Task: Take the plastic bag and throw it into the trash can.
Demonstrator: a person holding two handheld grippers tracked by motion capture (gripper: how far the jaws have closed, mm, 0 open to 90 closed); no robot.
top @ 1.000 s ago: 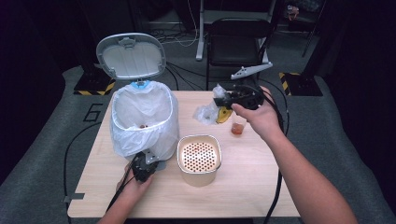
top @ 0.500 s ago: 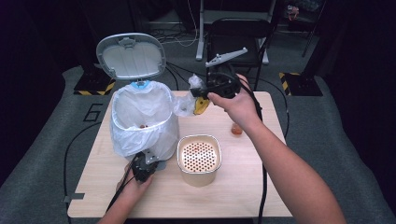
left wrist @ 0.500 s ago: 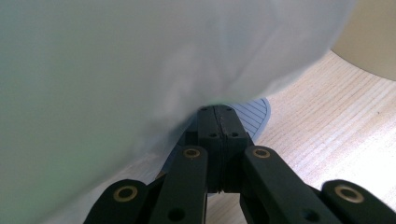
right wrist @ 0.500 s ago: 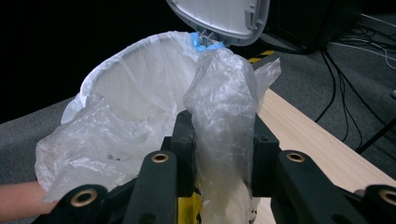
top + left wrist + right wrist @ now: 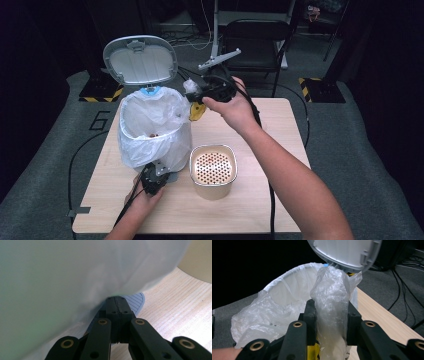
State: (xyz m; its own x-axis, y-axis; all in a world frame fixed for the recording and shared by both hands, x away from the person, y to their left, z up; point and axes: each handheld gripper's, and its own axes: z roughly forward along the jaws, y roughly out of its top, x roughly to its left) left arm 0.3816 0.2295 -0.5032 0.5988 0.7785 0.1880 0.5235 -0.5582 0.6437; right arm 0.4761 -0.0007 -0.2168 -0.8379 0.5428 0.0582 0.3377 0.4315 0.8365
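A small pedal bin (image 5: 152, 130) lined with a white bag stands on the table's left, its grey lid (image 5: 140, 60) up. My right gripper (image 5: 192, 92) hovers at the bin's right rim, shut on a crumpled clear plastic wrapper (image 5: 332, 302); a yellow scrap (image 5: 196, 111) hangs below it. In the right gripper view the liner's mouth (image 5: 282, 297) lies just beyond the wrapper, under the lid (image 5: 344, 252). My left gripper (image 5: 152, 177) is low at the bin's foot, jaws shut, tips (image 5: 116, 301) resting on the grey ribbed pedal (image 5: 136, 300) beneath the bag (image 5: 75, 272).
A beige container with a perforated insert (image 5: 213, 167) stands just right of the bin, near the front. The wooden table (image 5: 280, 130) has bare room on its right half. Cables trail over both sides; a chair and stands are behind the table.
The right gripper has carried the wrapper and yellow scrap leftward from the table's far middle to the bin's rim. The left gripper has stayed at the pedal with the lid up.
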